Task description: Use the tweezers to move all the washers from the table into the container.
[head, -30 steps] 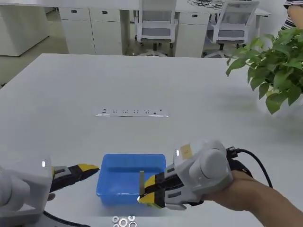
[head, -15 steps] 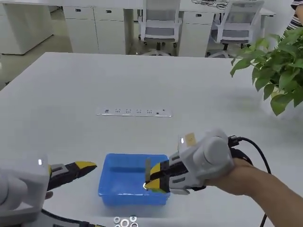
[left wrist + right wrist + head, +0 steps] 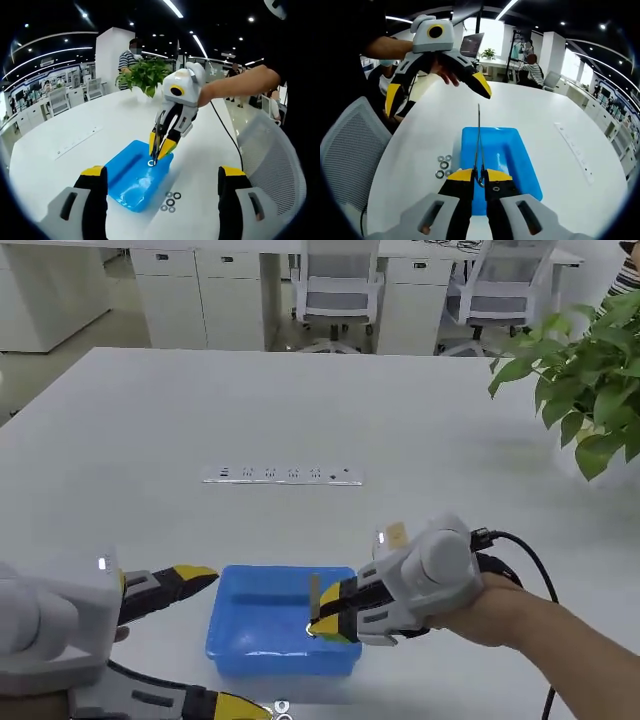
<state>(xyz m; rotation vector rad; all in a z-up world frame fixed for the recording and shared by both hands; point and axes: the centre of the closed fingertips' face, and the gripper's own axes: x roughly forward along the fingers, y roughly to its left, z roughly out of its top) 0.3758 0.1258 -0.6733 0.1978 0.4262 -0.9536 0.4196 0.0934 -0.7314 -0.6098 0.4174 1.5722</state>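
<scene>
Washers (image 3: 170,201) lie in a small cluster on our worktop (image 3: 300,410), just beside the blue container (image 3: 250,615). Over the container, our right tongs (image 3: 322,620) clamp the tweezers (image 3: 478,140), whose tips pinch one washer (image 3: 151,162). Our left tongs (image 3: 161,172) stand wide open beside the container.

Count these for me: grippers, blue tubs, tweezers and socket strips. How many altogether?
grippers: 2, the left gripper and the right gripper
blue tubs: 1
tweezers: 1
socket strips: 1
total: 5
</scene>
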